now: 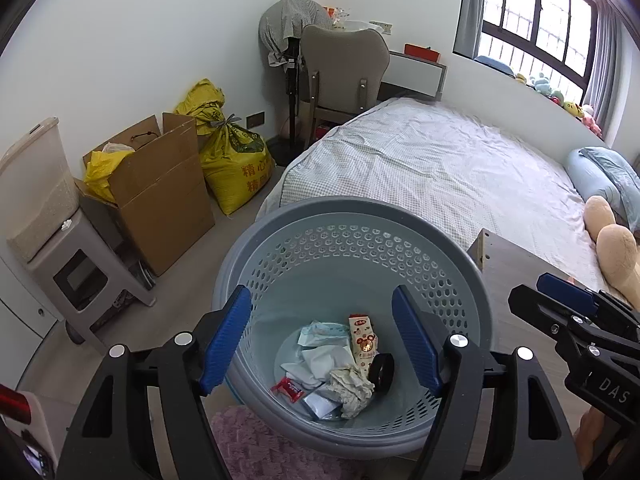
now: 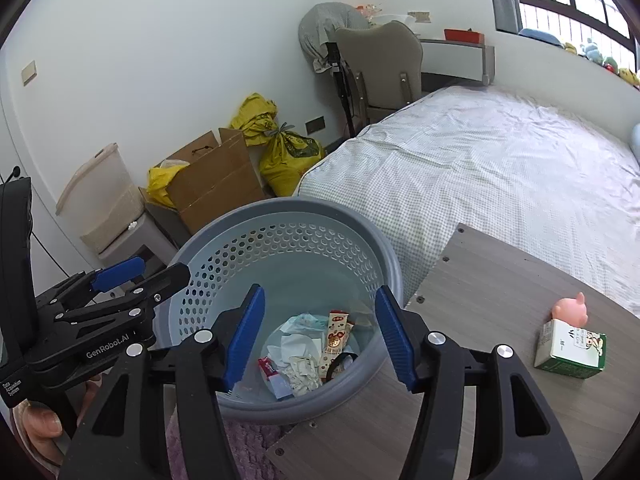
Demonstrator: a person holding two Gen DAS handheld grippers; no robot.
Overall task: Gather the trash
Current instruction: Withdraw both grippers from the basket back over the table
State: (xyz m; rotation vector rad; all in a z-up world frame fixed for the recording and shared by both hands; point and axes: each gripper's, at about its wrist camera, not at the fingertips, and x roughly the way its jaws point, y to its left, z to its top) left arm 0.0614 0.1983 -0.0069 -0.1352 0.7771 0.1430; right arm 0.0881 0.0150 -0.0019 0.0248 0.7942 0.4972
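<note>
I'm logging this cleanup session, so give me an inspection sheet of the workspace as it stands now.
Surface: wood-grain table, mostly bare.
Job's things: grey basket holding wrappers, crumpled tissue and a tape roll; green-white carton on the table.
Clutter: pink pig figure behind the carton.
Grippers: left tool and right tool open over the basket, empty.
Cables: nothing seen.
Surroundings: bed, cardboard box, yellow sacks, chair.

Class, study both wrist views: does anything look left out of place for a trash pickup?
Yes. A green-and-white carton lies on the grey wooden tabletop beside a pink pig figurine, outside the perforated grey plastic bin holding the other litter.
</note>
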